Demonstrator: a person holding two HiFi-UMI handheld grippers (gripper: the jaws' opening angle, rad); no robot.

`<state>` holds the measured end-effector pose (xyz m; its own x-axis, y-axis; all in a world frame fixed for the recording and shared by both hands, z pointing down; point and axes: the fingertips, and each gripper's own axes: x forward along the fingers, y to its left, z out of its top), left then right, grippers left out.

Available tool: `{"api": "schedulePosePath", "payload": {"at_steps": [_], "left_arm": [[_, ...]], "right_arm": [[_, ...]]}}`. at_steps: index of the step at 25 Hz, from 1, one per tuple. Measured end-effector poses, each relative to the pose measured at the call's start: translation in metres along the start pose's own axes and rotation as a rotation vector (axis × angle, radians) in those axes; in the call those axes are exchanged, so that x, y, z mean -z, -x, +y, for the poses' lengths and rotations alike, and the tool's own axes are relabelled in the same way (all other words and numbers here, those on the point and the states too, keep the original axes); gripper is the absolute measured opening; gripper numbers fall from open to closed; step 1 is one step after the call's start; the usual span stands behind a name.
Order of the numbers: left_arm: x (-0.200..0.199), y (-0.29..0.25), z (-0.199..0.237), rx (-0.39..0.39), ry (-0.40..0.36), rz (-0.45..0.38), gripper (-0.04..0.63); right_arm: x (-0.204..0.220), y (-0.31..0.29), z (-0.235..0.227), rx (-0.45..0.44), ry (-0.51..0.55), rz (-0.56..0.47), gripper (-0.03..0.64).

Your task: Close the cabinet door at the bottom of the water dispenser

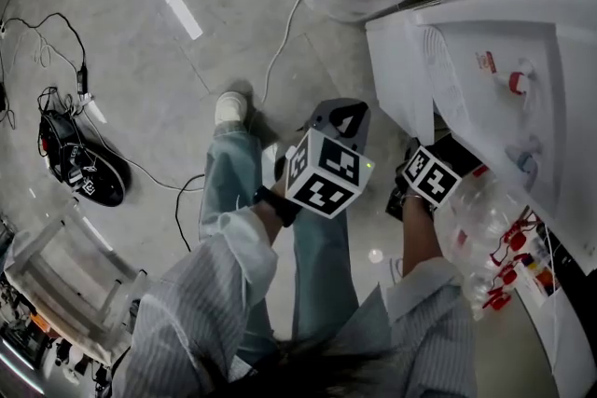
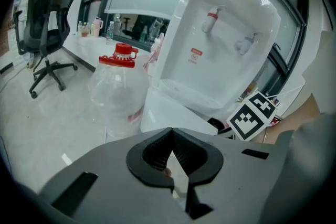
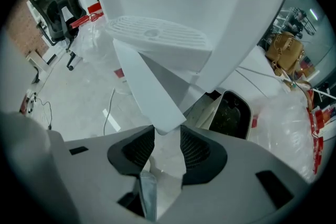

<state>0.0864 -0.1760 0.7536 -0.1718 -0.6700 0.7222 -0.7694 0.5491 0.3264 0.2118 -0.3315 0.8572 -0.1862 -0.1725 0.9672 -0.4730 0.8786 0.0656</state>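
Observation:
The white water dispenser (image 1: 508, 79) stands at the right, with its taps and drip tray (image 3: 157, 33) facing me. Its bottom cabinet door (image 3: 149, 86) hangs open, a white panel swung out to the left (image 1: 396, 70). In the right gripper view the door's lower corner sits right at the tips of my right gripper (image 3: 167, 132), whose jaws stand apart on either side of it. My left gripper (image 2: 171, 132) hangs left of the door (image 2: 168, 113), its tips together with nothing in them. Both marker cubes (image 1: 326, 171) show in the head view.
A large clear water bottle with a red cap (image 2: 118, 81) stands left of the dispenser. More clear bottles (image 1: 485, 219) lie at its right side. A dark-lined bin (image 3: 233, 113) sits beside the base. Cables (image 1: 56, 61) and a clear box (image 1: 65, 280) are on the floor at left, and an office chair (image 2: 50, 18) stands further off.

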Motion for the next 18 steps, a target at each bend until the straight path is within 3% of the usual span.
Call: {"api": "schedulePosePath", "payload": {"at_steps": [18], "left_arm": [[0.024, 0.003, 0.019, -0.034, 0.059, 0.001, 0.009]], "right_arm": [[-0.022, -0.010, -0.031, 0.077, 0.039, -0.042, 0.135]]}}
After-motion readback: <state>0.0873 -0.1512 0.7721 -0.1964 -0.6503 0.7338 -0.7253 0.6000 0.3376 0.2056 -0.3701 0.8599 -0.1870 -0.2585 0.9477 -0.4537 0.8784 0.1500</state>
